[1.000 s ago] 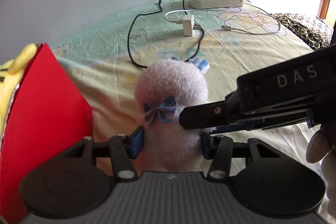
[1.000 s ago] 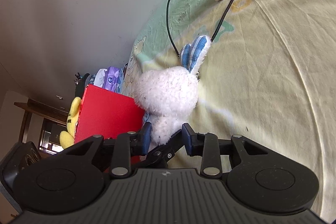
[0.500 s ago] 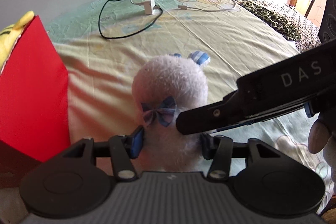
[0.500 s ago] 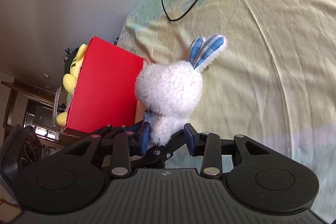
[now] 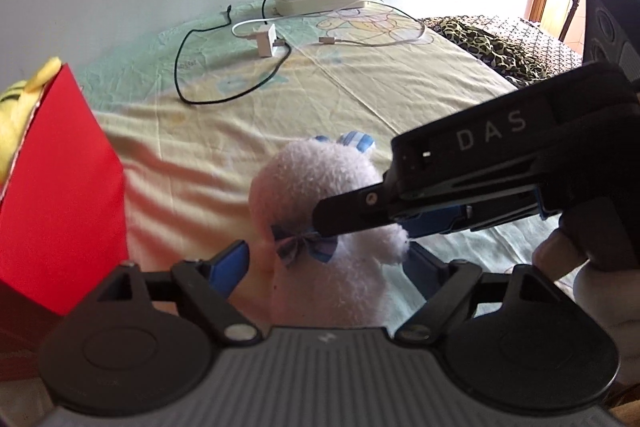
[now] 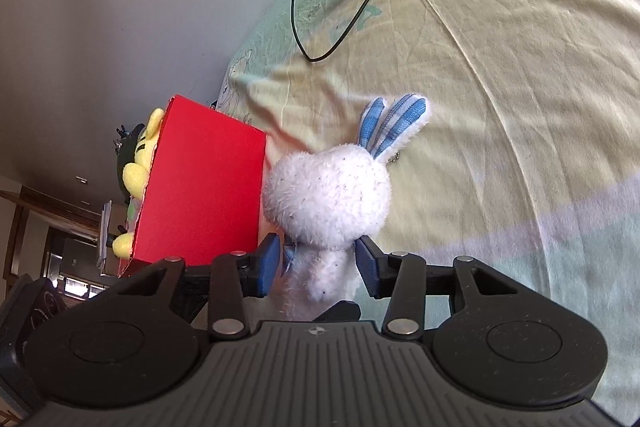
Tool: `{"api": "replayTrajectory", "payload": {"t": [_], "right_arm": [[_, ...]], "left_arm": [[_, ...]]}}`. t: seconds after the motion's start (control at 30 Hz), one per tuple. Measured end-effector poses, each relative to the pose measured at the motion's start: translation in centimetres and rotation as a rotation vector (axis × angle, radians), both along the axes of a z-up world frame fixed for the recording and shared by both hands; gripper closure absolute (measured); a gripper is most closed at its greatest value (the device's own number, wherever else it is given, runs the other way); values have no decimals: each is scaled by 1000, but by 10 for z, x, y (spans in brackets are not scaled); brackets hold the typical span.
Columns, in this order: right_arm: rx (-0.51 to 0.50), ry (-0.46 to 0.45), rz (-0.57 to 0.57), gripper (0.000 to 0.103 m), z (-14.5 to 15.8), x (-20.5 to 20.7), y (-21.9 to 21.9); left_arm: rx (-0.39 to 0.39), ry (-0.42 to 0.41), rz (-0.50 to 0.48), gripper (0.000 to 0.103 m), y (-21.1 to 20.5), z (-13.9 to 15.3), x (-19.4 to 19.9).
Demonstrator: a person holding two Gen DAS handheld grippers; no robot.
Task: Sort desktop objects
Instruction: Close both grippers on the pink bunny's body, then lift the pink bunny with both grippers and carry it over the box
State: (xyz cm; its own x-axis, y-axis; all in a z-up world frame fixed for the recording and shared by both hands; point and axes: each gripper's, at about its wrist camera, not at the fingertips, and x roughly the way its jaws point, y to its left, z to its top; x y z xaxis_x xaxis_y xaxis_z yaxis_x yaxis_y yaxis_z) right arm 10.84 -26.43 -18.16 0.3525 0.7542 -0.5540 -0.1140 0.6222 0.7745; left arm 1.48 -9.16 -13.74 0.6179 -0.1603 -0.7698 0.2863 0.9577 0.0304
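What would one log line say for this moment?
left tool: opening around plush bunny | right tool: opening, bunny between | red box: beside bunny

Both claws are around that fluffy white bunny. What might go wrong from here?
Both the left gripper and the right gripper are opening with the bunny between them, so it may drop onto the sheet instead of into the red box. The grippers sit close together and might bump.

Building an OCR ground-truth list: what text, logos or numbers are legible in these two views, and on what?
"DAS": white capitals on the black body of the right hand-held gripper, seen in the left wrist view.
Dark print on the bedsheet beside the black cable: too small and blurred to read.
Small emblem on the left hand-held gripper housing: a mark, not readable text.
Nothing else legible.
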Motion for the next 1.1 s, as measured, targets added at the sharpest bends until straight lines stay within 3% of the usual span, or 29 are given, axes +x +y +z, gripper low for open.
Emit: {"api": "replayTrajectory", "payload": {"t": [0.1,0.23,0.37,0.5,0.8,1.1], "right_arm": [[-20,3,-23,56,-3,4,1],[-2,41,-33,51,-12,6,-2],[-26,5,0,61,-8,4,-1],[-36,-7,11,63,-5,2,-3],[-34,-59,-65,63,11,-15,-20],[-24,-227,-157,63,58,-37,-5]], "left_arm": [[-28,49,14,20,1,-9,11],[-35,51,1,27,-3,-13,9],[-23,43,-16,28,-11,-13,5],[-26,42,-45,28,-16,-11,4],[-58,-45,-125,28,-25,14,-6],[-87,-189,-173,28,11,63,-23]]}}
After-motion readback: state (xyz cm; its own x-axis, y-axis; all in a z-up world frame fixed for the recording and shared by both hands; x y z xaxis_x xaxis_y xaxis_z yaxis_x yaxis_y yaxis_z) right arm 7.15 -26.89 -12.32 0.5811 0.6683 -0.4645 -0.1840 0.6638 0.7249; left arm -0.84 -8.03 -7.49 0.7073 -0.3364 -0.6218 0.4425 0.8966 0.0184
